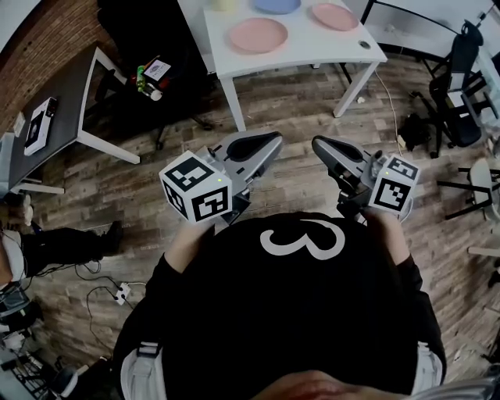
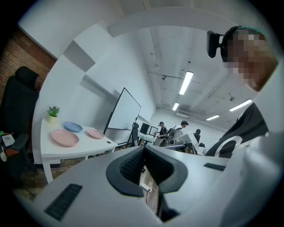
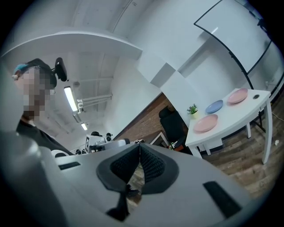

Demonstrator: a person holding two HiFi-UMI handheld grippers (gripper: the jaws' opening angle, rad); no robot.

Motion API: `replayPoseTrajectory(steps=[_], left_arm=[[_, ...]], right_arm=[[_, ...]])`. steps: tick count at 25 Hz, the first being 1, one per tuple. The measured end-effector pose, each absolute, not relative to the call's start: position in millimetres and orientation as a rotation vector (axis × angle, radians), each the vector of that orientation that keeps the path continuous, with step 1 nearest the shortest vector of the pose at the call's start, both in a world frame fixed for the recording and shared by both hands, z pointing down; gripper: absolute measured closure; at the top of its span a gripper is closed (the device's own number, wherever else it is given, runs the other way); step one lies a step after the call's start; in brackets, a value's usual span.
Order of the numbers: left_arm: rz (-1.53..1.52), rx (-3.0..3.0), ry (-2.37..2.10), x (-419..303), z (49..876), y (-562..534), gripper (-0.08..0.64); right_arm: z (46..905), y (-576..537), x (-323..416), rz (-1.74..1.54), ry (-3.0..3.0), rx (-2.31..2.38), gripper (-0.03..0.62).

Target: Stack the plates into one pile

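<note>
Near pink plate, far pink plate, blue plate: rnd, unstacked.

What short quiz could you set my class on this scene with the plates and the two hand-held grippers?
1. Multiple choice: how many round plates lie on the white table? A two; B three; C five.
2. True or false: the round blue plate is stacked on the larger round pink plate.
3. Fill in: the fingers of the left gripper and of the right gripper are both ___, with nothing between them.

Key: 1 B. 2 False: the plates lie apart, and so does the smaller round pink plate. 3 shut.
</note>
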State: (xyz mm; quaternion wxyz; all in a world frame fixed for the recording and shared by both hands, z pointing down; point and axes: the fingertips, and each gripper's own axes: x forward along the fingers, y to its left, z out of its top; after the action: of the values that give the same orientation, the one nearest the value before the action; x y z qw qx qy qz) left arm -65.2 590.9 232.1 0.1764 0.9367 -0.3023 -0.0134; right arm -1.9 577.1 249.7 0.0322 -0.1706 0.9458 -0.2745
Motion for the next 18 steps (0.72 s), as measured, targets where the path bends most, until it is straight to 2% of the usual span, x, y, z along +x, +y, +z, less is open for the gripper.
replayPoseTrajectory(steps=[8,18], left_arm=[[-0.055,2.608,-0.850,-61,233,571,0.545],[0.007,2.580,-0.908,-28,240,503,0.545]], right_arm=[[254,561,6,-0.886,2.883,-0.501,0.568],[256,489,38,-0.872,2.935,-0.545,0.568]])
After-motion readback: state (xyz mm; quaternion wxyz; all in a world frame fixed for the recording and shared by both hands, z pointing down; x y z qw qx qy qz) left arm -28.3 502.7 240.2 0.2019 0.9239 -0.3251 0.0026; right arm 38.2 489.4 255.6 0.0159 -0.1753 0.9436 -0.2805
